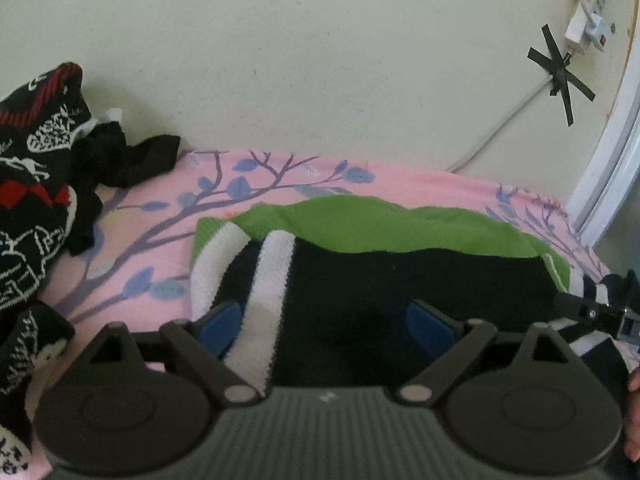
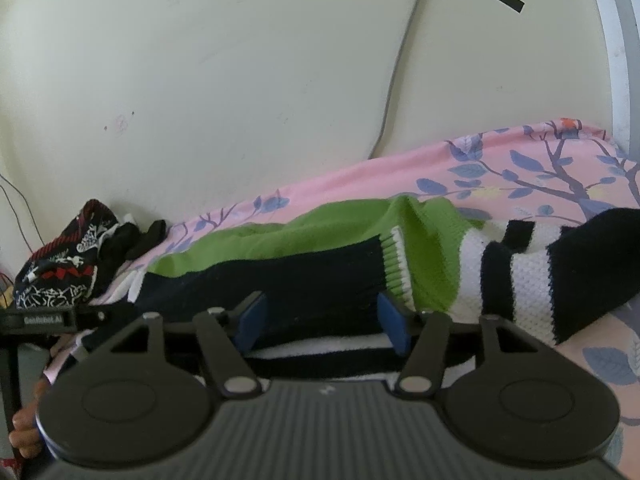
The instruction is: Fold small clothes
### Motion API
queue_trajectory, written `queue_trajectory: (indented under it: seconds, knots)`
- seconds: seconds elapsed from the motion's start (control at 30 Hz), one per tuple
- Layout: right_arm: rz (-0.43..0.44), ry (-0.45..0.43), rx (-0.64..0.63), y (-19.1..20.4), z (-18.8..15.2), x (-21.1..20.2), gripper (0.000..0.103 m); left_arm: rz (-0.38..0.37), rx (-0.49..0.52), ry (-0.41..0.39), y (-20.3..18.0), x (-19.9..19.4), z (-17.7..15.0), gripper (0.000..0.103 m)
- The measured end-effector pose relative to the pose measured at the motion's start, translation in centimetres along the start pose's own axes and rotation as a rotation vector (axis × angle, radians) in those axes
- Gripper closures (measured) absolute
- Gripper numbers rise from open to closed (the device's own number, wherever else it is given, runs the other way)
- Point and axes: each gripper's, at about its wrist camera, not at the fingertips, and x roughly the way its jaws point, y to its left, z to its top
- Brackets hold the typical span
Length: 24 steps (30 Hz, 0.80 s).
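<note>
While the left wrist view looks toward a cream wall, the left tongs stand spread wide over a knitted sweater, with nothing held between the blue pads. That sweater lies flat on a pink bed sheet printed with blue leaves and purple branches; its near part is black, a white band runs across it on the left, and a green part shows behind. A black, red and white patterned garment sits bunched at the left, with a dark crumpled cloth just beside it. A white cable runs down the wall, fixed with crossed black tape. The tip of the right tongs shows at the right edge

From the right wrist view, the right tongs are also open wide, the blue pads resting at the black part of the sweater without pinching it. A green and white ribbed edge lies by the right pad, and a black and white striped sleeve stretches off to the right on the sheet. The patterned garment lies far left by the wall
</note>
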Motion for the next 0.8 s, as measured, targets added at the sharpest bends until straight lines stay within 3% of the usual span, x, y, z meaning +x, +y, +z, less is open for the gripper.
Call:
queue_trajectory:
  seconds: [0.3, 0.8]
  knots:
    - [0.013, 0.002, 0.013, -0.38, 0.12, 0.14, 0.047, 0.011, 0.036, 0.018, -0.62, 0.39, -0.05, 0.001]
    - [0.020, 0.002, 0.028, -0.36, -0.03, 0.05, 0.045, 0.014, 0.044, 0.019, -0.69, 0.46, -0.03, 0.000]
